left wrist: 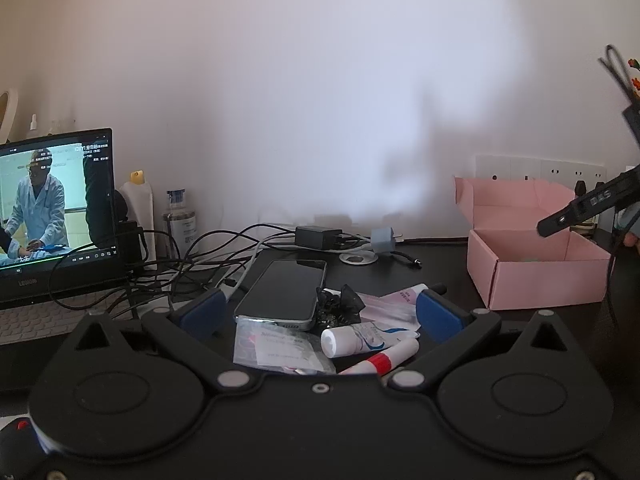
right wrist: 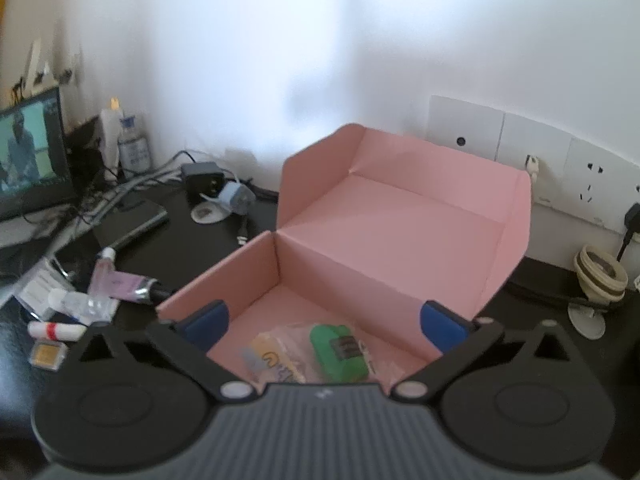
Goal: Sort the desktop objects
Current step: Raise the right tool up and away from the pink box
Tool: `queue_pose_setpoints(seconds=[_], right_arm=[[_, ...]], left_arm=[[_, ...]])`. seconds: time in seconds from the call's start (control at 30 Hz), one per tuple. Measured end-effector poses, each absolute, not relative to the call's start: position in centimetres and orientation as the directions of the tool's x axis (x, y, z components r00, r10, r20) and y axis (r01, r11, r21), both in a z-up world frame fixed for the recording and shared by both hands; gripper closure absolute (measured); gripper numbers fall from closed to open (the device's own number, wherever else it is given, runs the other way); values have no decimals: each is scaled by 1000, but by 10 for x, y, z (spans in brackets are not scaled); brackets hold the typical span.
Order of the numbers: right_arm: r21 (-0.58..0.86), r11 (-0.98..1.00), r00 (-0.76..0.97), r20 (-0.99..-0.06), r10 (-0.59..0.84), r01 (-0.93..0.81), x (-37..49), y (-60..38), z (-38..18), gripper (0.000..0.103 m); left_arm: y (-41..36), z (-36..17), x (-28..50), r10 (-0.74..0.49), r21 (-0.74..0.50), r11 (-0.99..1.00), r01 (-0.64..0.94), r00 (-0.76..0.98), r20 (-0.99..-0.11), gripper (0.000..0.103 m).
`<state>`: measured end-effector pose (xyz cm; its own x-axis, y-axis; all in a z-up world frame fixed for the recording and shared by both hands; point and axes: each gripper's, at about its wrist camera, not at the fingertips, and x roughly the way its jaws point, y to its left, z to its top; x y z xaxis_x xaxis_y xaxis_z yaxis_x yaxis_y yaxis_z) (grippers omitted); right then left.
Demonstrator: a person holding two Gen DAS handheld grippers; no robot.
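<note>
An open pink cardboard box (right wrist: 360,240) stands on the dark desk, its lid folded back against the wall. My right gripper (right wrist: 326,322) hangs open over its front edge, touching nothing. On the box floor between the fingers lie a green item (right wrist: 338,354) and a clear packet with yellow print (right wrist: 272,356). My left gripper (left wrist: 320,308) is open and low over a pile: a phone (left wrist: 284,290), a white tube (left wrist: 352,340), a red-banded tube (left wrist: 380,362), a clear packet (left wrist: 276,348), a pink tube (left wrist: 400,296) and a black crumpled piece (left wrist: 344,300). The left wrist view also shows the pink box (left wrist: 532,276) at the right.
A running laptop (left wrist: 52,208) sits at the left with tangled cables (left wrist: 192,256), a black charger (left wrist: 318,236) and a bottle (left wrist: 180,220) behind the pile. Wall sockets (right wrist: 536,152) line the wall behind the box. A small yellow case (right wrist: 48,354) lies near the tubes.
</note>
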<state>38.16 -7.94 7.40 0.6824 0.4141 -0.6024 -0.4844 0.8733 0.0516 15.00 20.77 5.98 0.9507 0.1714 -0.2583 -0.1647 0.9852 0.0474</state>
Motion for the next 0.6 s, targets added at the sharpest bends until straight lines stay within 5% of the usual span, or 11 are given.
queue_pose_setpoints(seconds=[0.3, 0.6], right_arm=[[131, 892, 760, -479, 440, -434, 340, -113, 79, 1], [72, 950, 846, -439, 303, -303, 301, -126, 61, 1]], left_arm=[[204, 59, 150, 169, 67, 985, -157, 952, -255, 0], [204, 59, 149, 169, 66, 985, -158, 952, -253, 0]])
